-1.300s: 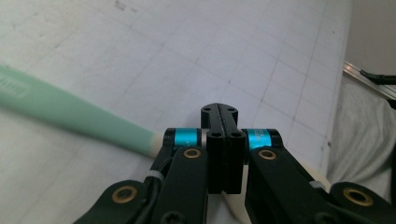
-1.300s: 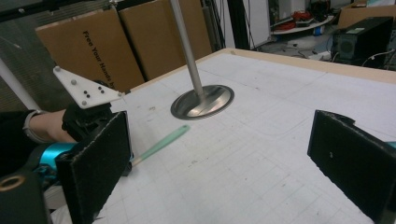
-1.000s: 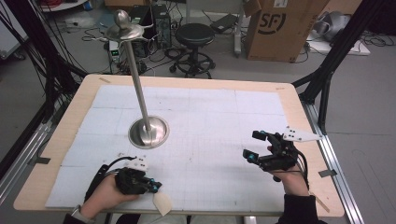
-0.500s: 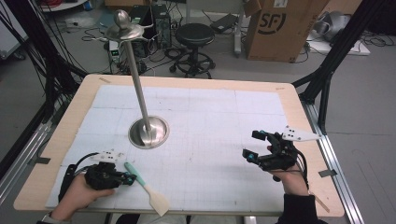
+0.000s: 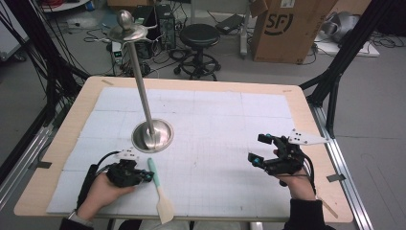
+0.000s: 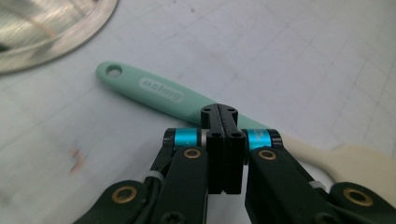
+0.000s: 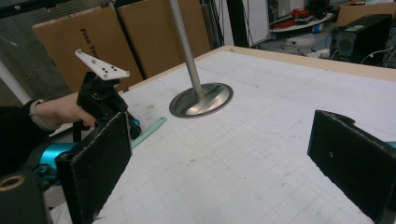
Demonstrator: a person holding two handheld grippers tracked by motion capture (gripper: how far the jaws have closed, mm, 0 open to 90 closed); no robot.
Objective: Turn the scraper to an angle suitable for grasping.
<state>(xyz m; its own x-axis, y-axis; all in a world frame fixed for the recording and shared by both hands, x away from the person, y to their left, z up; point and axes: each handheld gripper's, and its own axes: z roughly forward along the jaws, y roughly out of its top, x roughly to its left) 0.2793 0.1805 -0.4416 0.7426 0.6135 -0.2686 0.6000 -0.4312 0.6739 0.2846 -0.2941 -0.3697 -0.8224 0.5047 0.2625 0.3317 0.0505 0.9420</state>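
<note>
While the left gripper (image 6: 222,122) rests with its 2 jaws pressed together just beside the spatula (image 5: 158,190), nothing is grasped; the spatula lies flat on the table (image 5: 297,100) near the metal stand (image 5: 152,134). The right gripper (image 5: 262,149), jaws spread, waits well apart. Judgement: pickup not yet done.

black hand-held gripper (image 6: 223,140), cyan bands

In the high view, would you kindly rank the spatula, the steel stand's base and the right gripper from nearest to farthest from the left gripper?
1. spatula, just right of the left gripper.
2. steel stand's base, beyond it.
3. right gripper, far across the table's right side.
</note>
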